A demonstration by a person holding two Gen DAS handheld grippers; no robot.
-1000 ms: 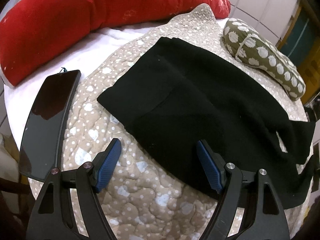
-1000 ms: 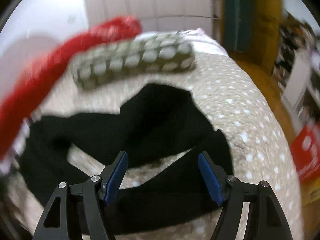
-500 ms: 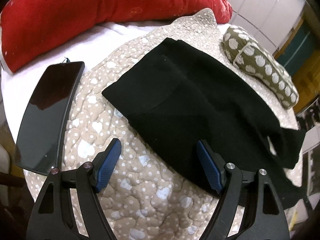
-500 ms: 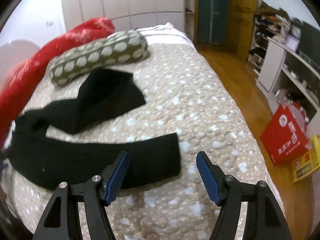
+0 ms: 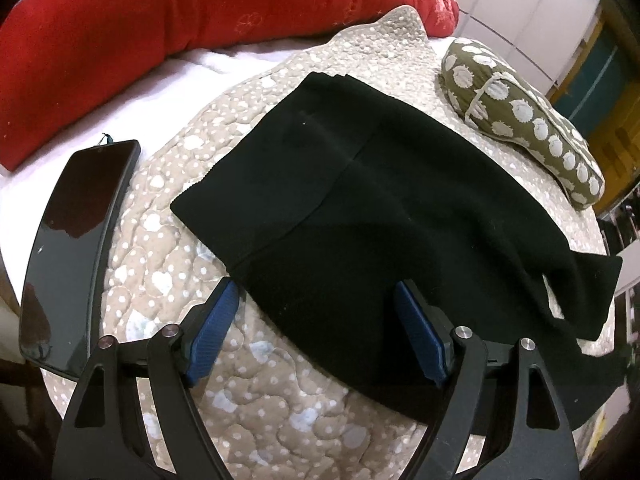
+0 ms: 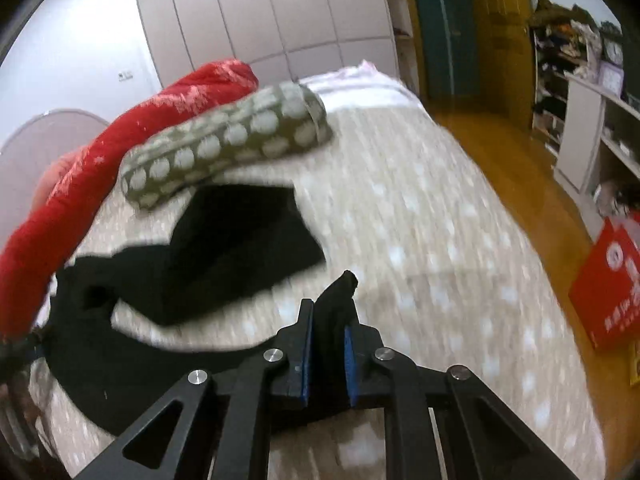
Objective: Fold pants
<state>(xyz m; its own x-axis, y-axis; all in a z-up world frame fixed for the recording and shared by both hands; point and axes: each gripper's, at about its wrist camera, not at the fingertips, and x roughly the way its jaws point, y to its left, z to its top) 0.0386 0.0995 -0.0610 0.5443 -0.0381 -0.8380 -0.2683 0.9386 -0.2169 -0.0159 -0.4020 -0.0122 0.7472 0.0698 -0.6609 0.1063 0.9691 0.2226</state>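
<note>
On the beige dotted quilted bed (image 5: pixel 152 240) lie black knit pants (image 5: pixel 380 200), right gripper (image 6: pixel 327 354) fingers clenched on a leg hem, left gripper (image 5: pixel 316 336) fingers released over the waist; next, probably carry hem toward waist.

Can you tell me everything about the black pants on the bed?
The black pants look like soft, plain knit fabric. They lie mostly flat on the dotted beige quilt, waistband toward the red pillow, legs apart near the spotted green cushion. The right gripper is shut on one leg's end. The left gripper hangs open over the near edge.
</note>
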